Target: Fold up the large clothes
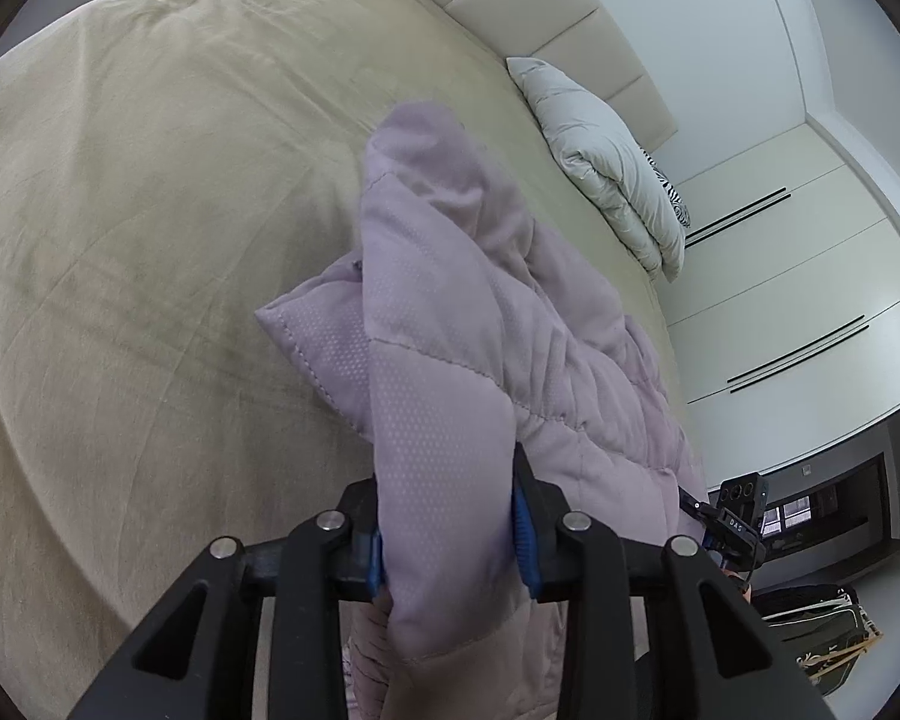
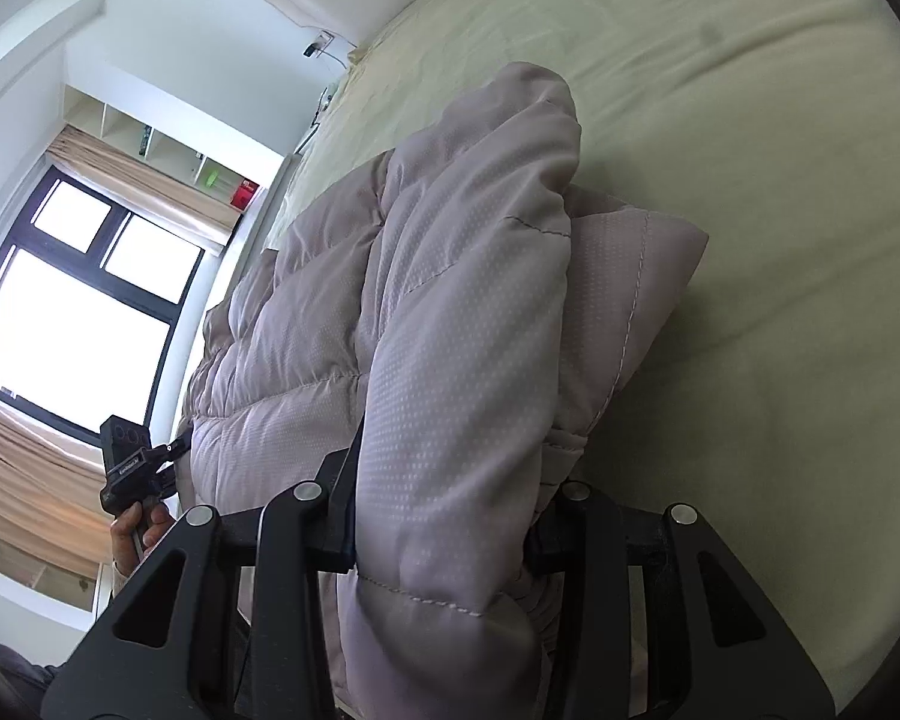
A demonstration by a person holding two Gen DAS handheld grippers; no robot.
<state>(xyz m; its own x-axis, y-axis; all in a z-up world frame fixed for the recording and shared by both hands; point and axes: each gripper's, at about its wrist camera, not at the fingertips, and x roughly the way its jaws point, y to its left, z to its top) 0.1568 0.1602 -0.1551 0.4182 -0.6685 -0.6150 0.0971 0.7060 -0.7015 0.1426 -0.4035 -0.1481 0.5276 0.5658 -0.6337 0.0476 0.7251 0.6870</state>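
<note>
- Quilted lilac garment (image 1: 450, 324), padded and stitched in panels, hangs bunched above the beige bed (image 1: 150, 210) in the left wrist view, lifted off the sheet rather than spread on it.
- From this view, the left gripper (image 1: 447, 531) pinches a thick fold of that garment; the blue-lined fingers (image 1: 521, 531) press into the fabric on both sides, and the cloth bulges out above and below them.
- A stitched corner of the garment sticks out to the left of the held fold, over the bedsheet.
- Further back on the bed, a folded pale duvet (image 1: 612, 168) lies near the cushioned headboard (image 1: 546, 12), well apart from the garment.
- White wardrobe doors (image 1: 798, 276) with dark bar handles line the wall on the right, and the other handheld device shows past the garment's edge at lower right.
- In the right wrist view, the same garment (image 2: 462, 324) fills the middle, draped up and over the right gripper (image 2: 444, 516), with the bed (image 2: 750, 180) beneath and beyond it.
- Here the right gripper's fingers (image 2: 342, 498) are clamped on a fat roll of the padded cloth; the fabric hides the right-hand finger almost entirely.
- At the left edge, a person's hand (image 2: 135, 534) grips the handle of the left gripper (image 2: 177, 450), beside the garment's hanging side.
- Behind that hand, a bright window (image 2: 78, 324) with a dark frame and tan curtains (image 2: 24, 480) takes up the wall.
</note>
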